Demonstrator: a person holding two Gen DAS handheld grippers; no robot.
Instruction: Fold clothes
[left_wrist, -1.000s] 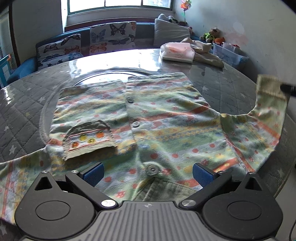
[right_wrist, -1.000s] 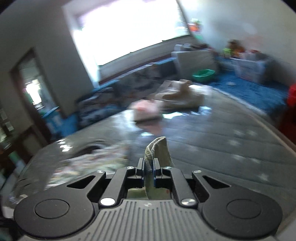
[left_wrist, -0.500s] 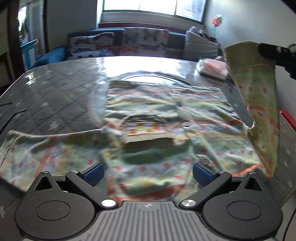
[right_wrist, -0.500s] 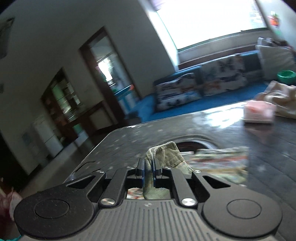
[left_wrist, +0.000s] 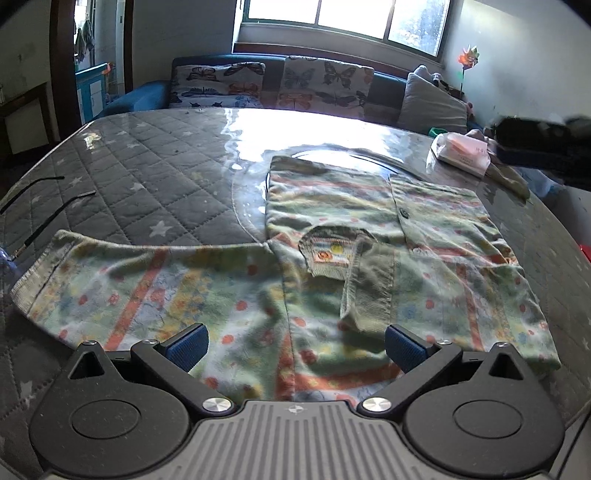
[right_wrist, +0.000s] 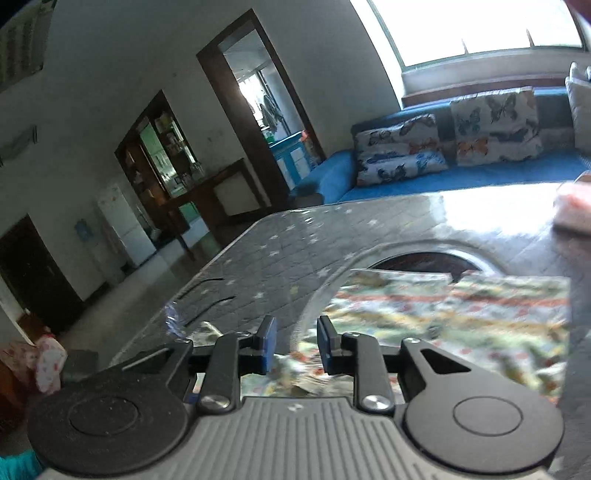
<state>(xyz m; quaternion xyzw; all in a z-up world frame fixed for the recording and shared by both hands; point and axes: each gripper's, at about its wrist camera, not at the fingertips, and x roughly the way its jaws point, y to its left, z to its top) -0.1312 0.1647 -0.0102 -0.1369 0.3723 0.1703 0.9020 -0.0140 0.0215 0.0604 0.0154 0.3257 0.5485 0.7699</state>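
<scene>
The shirt (left_wrist: 369, 266) lies flat on the quilted, star-printed desk (left_wrist: 155, 173), its front up with buttons and a small chest pocket (left_wrist: 328, 254) showing. One sleeve (left_wrist: 147, 288) stretches out flat toward the left of the left wrist view, its ribbed cuff near the desk's edge. The other sleeve (left_wrist: 373, 288) is folded in across the chest; its olive cuff overlaps the right side of the pocket and its end lies close in front of the left tongs (left_wrist: 295, 345). Those tongs are spread wide, blue pads well apart, hovering low over the shirt's near edge and holding nothing. The right tongs (right_wrist: 295, 349) are parted by a narrow gap with nothing between the pads; in the right wrist view they sit above the desk with the shirt (right_wrist: 443, 317) below and to the right of them. In the left wrist view the right tongs (left_wrist: 543, 147) appear as a dark, blurred shape at the far right, above the desk's far side. A pink packet (left_wrist: 461, 151) rests on the desk beyond the shirt, near that shape. Behind the desk stands a blue sofa with butterfly cushions (left_wrist: 273, 85) under a bright window (left_wrist: 343, 18).
</scene>
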